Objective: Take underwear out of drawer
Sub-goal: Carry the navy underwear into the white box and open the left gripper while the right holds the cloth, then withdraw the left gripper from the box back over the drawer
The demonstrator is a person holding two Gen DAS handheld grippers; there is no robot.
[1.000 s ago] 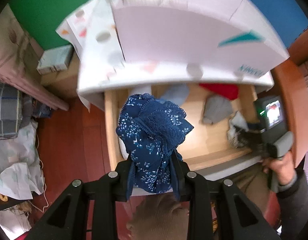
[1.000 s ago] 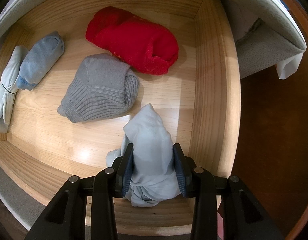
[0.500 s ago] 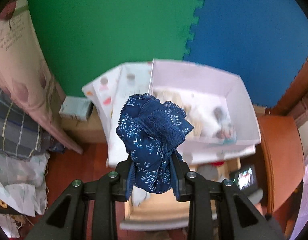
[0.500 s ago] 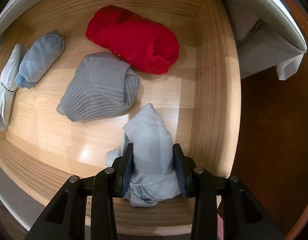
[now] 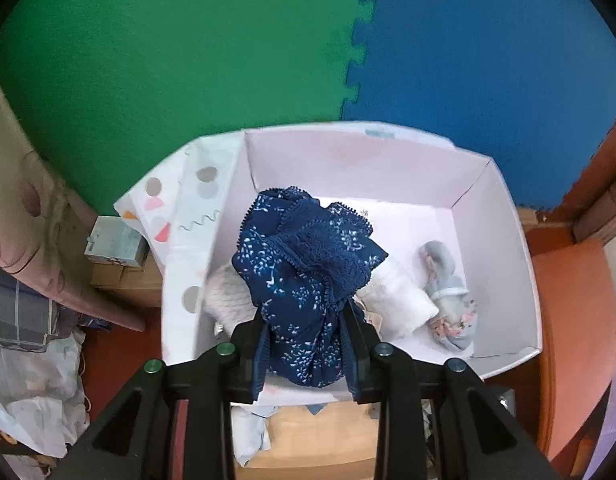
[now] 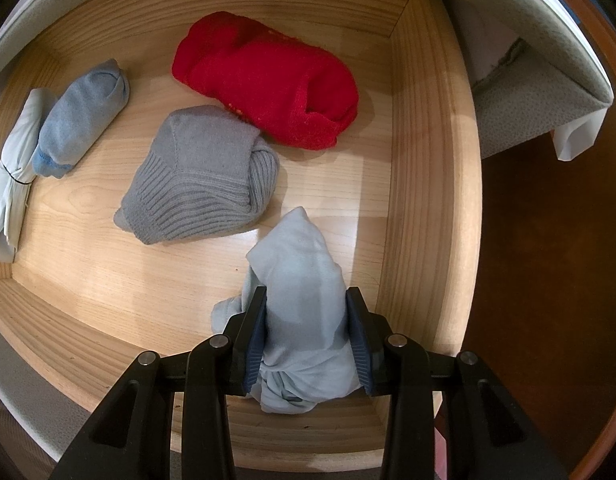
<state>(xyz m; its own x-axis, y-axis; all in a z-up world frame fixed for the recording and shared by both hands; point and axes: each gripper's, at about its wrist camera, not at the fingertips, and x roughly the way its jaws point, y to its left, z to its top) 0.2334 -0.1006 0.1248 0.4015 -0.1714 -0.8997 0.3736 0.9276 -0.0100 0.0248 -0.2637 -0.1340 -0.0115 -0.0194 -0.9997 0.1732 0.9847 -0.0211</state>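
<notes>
My left gripper [image 5: 306, 344] is shut on a bunched navy floral lace underwear [image 5: 308, 268], held up over the open white box [image 5: 499, 208]. Inside the box lie white folded pieces and a small grey floral bundle [image 5: 447, 292]. In the right wrist view, my right gripper [image 6: 306, 344] points down into the wooden drawer [image 6: 427, 160] and is shut on a pale blue underwear [image 6: 304, 300] near the drawer's right wall. Also in the drawer lie a grey ribbed roll [image 6: 204, 188], a red roll [image 6: 268, 80] and a light blue roll [image 6: 80, 116].
A white folded piece [image 6: 12, 176] lies at the drawer's left wall. Green and blue foam mats [image 5: 228, 40] cover the floor behind the box. A small carton [image 5: 116, 246] and piled cloth [image 5: 32, 400] sit left of the box. A red-brown board [image 5: 567, 340] stands at the right.
My left gripper has carried the navy underwear up from above the drawer to over the white box, whose inside now shows. The right gripper has kept still, holding the pale blue piece.
</notes>
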